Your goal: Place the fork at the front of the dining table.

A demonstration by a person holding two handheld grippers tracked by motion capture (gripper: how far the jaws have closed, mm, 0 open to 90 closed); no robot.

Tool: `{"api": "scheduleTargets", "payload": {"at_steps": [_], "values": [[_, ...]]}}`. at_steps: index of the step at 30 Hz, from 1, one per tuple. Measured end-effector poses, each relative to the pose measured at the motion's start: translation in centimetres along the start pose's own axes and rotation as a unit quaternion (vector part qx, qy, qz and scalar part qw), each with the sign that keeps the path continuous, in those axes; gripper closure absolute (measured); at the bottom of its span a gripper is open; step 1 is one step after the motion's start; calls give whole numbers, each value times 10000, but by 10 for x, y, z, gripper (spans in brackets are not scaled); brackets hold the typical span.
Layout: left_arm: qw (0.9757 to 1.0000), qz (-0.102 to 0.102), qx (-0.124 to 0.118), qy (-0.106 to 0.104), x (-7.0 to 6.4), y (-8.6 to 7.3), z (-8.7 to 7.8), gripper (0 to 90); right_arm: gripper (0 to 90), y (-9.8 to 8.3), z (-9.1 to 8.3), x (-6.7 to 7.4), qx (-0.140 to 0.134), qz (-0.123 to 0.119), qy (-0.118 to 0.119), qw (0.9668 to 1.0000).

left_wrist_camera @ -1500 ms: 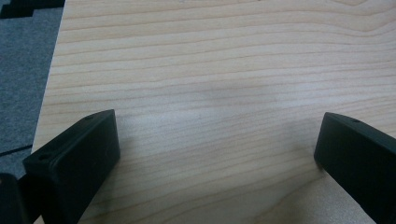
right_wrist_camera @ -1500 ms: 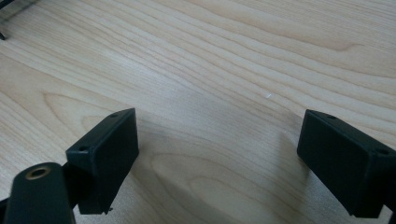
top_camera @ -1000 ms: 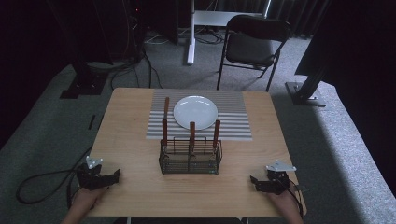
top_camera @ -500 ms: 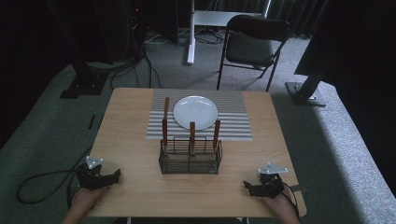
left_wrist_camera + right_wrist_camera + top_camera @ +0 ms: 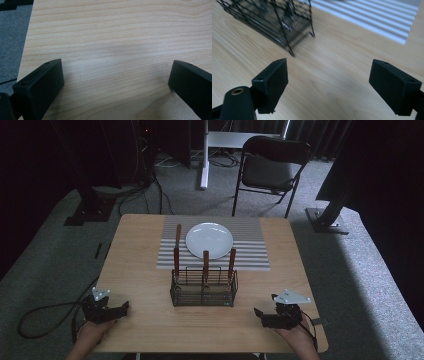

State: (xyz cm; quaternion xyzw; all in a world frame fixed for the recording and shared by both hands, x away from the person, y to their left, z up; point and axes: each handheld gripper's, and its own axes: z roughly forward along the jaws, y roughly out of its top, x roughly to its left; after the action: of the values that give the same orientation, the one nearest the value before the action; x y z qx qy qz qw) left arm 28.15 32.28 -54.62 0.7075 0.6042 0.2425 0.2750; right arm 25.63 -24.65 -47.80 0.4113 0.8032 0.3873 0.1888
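Wide-jawed tools (image 5: pixel 121 308) (image 5: pixel 258 312) near table (image 5: pixel 150 285) corners

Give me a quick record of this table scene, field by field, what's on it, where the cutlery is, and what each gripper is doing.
surface: wooden table
mat: striped placemat, far centre
plate: white plate, on the placemat, empty
caddy: wire basket, just in front of the placemat
cutlery: three wooden handles standing up from the basket
left gripper: open, empty, near left corner
right gripper: open, empty, aimed toward the basket
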Motion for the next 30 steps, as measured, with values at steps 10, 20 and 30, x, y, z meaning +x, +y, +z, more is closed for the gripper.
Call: {"api": "scheduleTargets", "payload": {"at_steps": [10,20,30], "values": [[10000,1,1,0,0,0,0,0,150,34,-16,18,-332,-205,144,9991],[10000,3,2,0,0,0,0,0,151,65,-21,39,-588,-331,390,9970],[10000,3,-11,0,0,0,0,0,151,89,-6,64,-640,-596,666,9939]]}}
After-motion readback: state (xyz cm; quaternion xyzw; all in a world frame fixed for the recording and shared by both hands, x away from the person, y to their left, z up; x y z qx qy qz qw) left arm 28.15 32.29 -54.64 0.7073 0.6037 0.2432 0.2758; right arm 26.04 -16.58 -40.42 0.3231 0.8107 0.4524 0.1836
